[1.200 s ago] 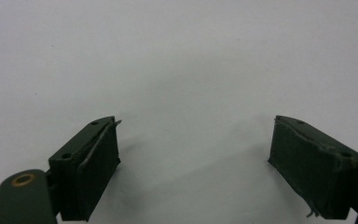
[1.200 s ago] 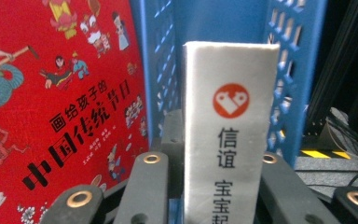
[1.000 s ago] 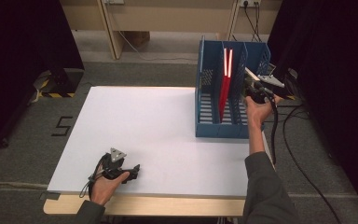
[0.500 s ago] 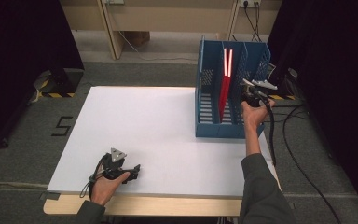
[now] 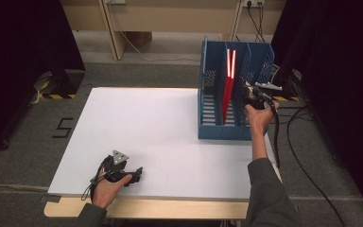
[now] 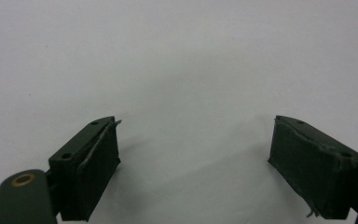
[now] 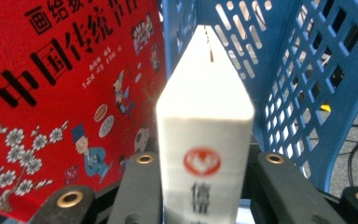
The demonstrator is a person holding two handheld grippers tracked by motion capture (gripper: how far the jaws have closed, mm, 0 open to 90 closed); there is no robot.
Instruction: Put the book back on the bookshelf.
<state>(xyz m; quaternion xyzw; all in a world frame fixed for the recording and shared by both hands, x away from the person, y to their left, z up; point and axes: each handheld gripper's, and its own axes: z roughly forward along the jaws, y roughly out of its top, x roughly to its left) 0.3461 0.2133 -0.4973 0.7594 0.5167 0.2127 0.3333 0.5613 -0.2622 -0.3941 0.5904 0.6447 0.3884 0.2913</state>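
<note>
White book with a red round emblem on its spine [image 7: 204,140], set spine-first between the right tool's [image 7: 205,186] jaws inside the blue plastic slotted file rack [image 7: 307,93].
Those jaws have just been easing apart; whether the pads still press the spine is hard to tell. A red picture book [image 7: 65,102] stands just to the tool's left. Freed while unsupported, the white book might tip against its neighbour or the lattice wall. Left tool [image 6: 196,158] rests wide and empty over the white bench [image 6: 177,56].
</note>
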